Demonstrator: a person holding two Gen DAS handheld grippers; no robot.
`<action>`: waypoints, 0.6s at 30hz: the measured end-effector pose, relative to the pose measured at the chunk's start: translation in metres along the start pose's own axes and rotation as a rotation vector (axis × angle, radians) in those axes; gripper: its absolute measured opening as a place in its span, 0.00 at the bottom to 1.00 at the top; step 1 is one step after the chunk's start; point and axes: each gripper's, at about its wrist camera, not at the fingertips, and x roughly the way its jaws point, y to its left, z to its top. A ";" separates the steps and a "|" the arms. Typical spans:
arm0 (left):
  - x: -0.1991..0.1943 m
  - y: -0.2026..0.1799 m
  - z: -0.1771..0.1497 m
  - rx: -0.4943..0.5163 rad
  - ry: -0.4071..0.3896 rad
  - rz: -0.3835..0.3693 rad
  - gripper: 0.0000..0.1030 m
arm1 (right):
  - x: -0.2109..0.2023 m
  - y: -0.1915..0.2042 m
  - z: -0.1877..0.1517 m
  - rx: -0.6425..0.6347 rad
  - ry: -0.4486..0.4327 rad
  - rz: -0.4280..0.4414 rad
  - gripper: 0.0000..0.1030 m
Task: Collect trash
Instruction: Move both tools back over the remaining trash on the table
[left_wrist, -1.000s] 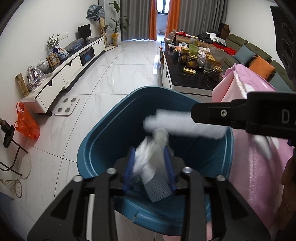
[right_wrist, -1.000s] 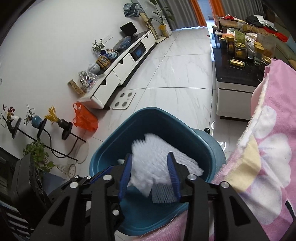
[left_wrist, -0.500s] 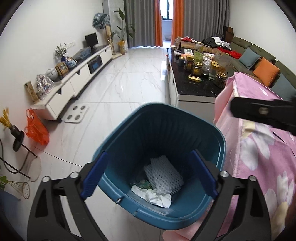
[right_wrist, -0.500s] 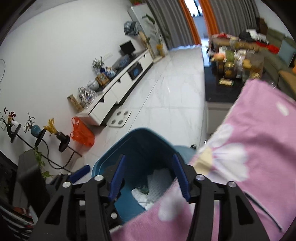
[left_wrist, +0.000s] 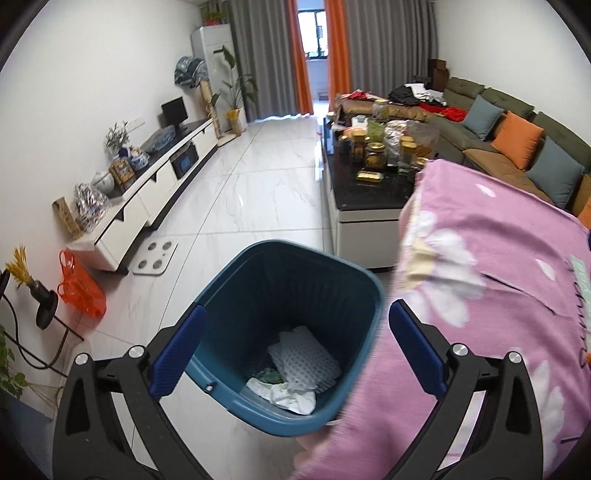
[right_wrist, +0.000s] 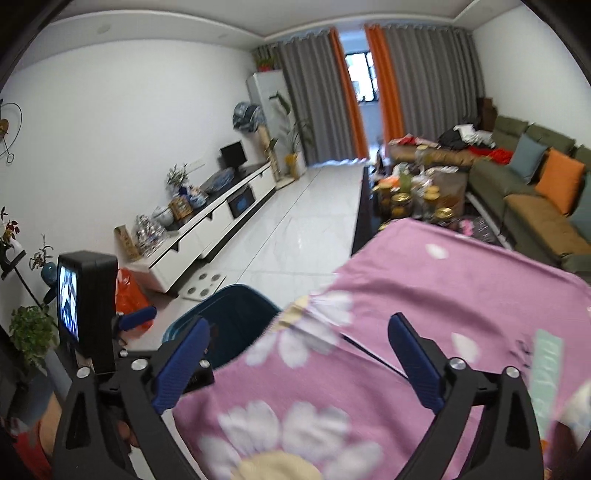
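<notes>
Left hand-held gripper (left_wrist: 295, 343): released, blue-padded fingers (left_wrist: 179, 349) spread wide, nothing between them; it hangs above the blue trash bin (left_wrist: 236, 273). The bin stands on the white tiled floor (left_wrist: 258, 184), just beside the bench draped in a pink floral cloth (left_wrist: 498, 280). Inside the bin, at the bottom: a white foam net sleeve (left_wrist: 303, 360), crumpled white paper (left_wrist: 284, 395) against its near edge, and a small greenish scrap (left_wrist: 271, 374) partly under both; what the scrap is cannot be made out. The bin's right rim is covered by the cloth edge, which is motion-blurred. Right hand-held gripper (right_wrist: 297, 354): also released, fingers (right_wrist: 413, 365) wide apart and empty, over the pink floral cloth (right_wrist: 443, 295). In the right wrist view only a slice of the blue trash bin (right_wrist: 229, 314) shows past the cloth; its contents are hidden. The left gripper's body with a small lit screen (right_wrist: 68, 299) stands at the left edge, cut off below. A pale blurred object at the lower right of the cloth (right_wrist: 576, 406) is cut by the frame and unidentifiable. Background: an orange plastic bag (left_wrist: 79, 290) on the floor beside the white TV cabinet (left_wrist: 147, 199), and a dark coffee table (left_wrist: 369, 184) crowded with jars, too small to read.
</notes>
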 end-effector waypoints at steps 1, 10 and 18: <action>-0.008 -0.008 0.000 0.010 -0.008 -0.010 0.94 | -0.009 -0.006 -0.003 0.000 -0.014 -0.011 0.93; -0.079 -0.078 -0.017 0.075 -0.093 -0.153 0.94 | -0.100 -0.045 -0.053 0.029 -0.135 -0.162 0.93; -0.151 -0.124 -0.053 0.132 -0.184 -0.346 0.94 | -0.184 -0.080 -0.112 0.086 -0.244 -0.347 0.93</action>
